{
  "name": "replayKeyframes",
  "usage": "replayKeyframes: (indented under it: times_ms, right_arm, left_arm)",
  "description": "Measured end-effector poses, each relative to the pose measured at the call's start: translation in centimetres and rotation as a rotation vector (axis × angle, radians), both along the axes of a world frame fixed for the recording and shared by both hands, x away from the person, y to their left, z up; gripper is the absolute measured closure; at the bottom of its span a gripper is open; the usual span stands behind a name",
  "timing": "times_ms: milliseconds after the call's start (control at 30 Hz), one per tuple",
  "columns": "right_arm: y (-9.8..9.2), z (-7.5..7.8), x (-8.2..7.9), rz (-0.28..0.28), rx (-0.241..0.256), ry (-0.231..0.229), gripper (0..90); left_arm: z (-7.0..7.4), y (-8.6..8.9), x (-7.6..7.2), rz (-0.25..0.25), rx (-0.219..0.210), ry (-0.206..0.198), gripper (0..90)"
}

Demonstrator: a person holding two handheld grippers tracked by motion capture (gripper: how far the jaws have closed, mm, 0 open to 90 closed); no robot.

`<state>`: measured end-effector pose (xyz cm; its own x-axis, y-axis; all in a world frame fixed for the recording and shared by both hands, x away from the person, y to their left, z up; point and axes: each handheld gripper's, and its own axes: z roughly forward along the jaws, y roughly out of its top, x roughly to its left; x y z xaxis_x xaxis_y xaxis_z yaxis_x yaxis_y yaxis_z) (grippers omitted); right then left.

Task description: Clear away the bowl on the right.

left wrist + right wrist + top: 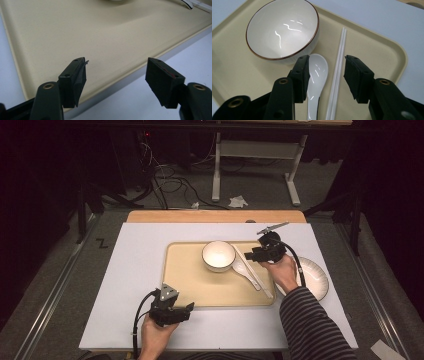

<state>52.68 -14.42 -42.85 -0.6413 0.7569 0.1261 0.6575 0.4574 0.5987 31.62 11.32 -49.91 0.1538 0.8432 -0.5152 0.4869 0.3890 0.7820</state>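
Observation:
A beige tray (190, 280) (75, 32) (384, 53) lies in the middle of the white table. On it stand a white bowl (218, 255) (282, 31) with a brown rim, a white soup spoon (243, 269) (317, 75) and a pair of white chopsticks (255, 270) (338, 67). My right gripper (250, 255) (326, 75) hangs open over the tray's right part, its jaws astride the spoon's bowl and the chopsticks. Open and holding nothing, my left gripper (186, 310) (116, 75) sits at the tray's near left edge.
A white plate (315, 277) rests on the table right of the tray, partly under the right hand. Bare white table surface (135, 265) lies left of the tray. Beyond the table's wooden far edge (215, 216) are cables and a table frame on the floor.

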Motion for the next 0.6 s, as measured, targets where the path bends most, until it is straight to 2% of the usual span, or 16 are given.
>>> replayKeyframes:
  times_ms: [600]
  right_arm:
    - [-4.2,0.4,-3.7,0.006,0.007,-0.033,55.5]
  left_arm:
    - [-0.1,-1.1,0.9,-0.057,-0.002,0.009,33.1]
